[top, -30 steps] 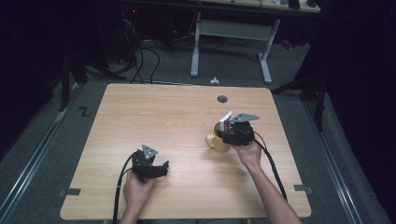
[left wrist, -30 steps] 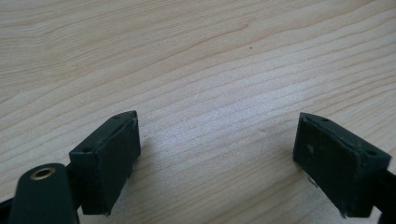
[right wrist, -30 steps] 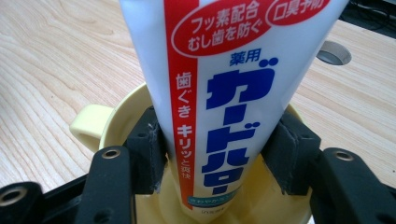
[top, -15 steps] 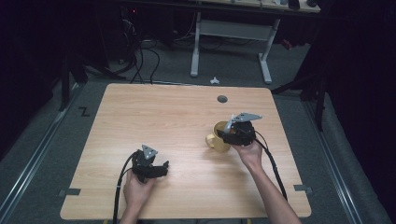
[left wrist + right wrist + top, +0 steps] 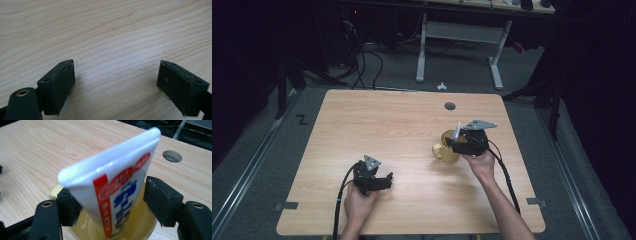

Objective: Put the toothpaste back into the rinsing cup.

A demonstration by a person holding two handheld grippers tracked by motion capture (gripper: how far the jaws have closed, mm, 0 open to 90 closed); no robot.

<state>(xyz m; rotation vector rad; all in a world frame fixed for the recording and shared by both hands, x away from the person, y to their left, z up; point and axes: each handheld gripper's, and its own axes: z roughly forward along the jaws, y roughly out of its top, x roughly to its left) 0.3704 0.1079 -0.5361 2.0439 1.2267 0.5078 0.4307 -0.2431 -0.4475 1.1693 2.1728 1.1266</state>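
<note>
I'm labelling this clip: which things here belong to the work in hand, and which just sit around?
In the job:
- tube, standing in the mug
- yellow mug
- right gripper, jaws just opened, tube between them

Just around:
- left gripper, open over bare table
- desk frame behind
- floor cables

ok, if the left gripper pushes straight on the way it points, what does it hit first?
Probably just the bare wooden table: the left gripper points down at the tabletop, jaws open, nothing between them.

A light wooden desk (image 5: 387, 130) is showing a round cable hole (image 5: 450, 106); behind it, a white-legged bench (image 5: 459, 35) and dark cables (image 5: 362, 60) are lying on the floor.
</note>
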